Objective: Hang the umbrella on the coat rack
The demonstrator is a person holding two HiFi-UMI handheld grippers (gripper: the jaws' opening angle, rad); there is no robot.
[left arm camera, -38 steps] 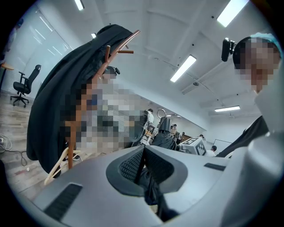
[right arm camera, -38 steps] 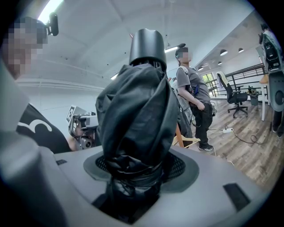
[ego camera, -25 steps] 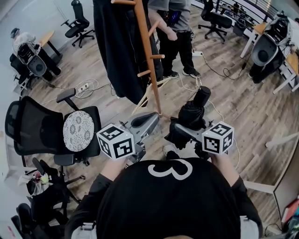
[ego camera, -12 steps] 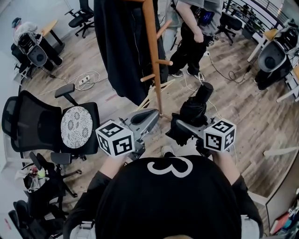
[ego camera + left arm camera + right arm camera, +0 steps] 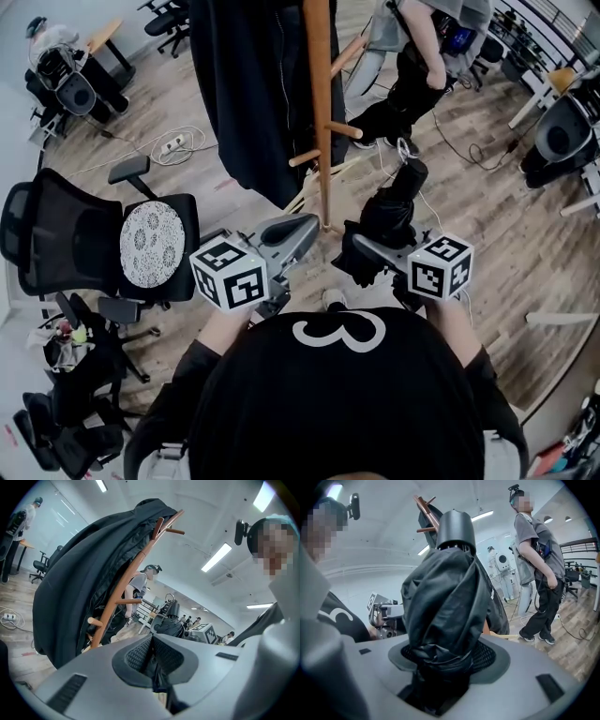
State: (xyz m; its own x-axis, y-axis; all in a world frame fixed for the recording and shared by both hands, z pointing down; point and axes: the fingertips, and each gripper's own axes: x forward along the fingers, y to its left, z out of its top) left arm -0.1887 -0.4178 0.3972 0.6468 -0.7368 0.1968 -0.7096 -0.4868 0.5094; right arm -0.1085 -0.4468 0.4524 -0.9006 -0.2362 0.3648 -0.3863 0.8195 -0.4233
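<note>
Right of centre in the head view: right gripper (image 5: 359,249) clamped on a folded black umbrella (image 5: 389,211), jaws only as far apart as the bunched fabric between them. Same grip in the right gripper view: right gripper (image 5: 440,667) pressing both pads into the crumpled cloth of the umbrella (image 5: 445,602), grey cap end pointing up into the top centre of the frame.

Left of centre in the head view: left gripper (image 5: 305,228) closed pad to pad, empty, tip just beside the foot of the coat rack (image 5: 321,112). In the left gripper view, left gripper (image 5: 152,656) with its ribbed pads meeting along one seam; beyond them, the umbrella (image 5: 171,620) upright in mid-frame, near the coat rack (image 5: 122,602) but apart from it.

Wooden pole of the rack running up the top centre of the head view, short pegs branching right, a black coat (image 5: 253,94) draped over its left side. Umbrella just right of the pole's base, not touching any peg.

Left edge of the head view: black office chair (image 5: 66,244) with a patterned round cushion (image 5: 150,246). Upper right: a standing person (image 5: 422,56) on the wood floor (image 5: 525,244).
</note>
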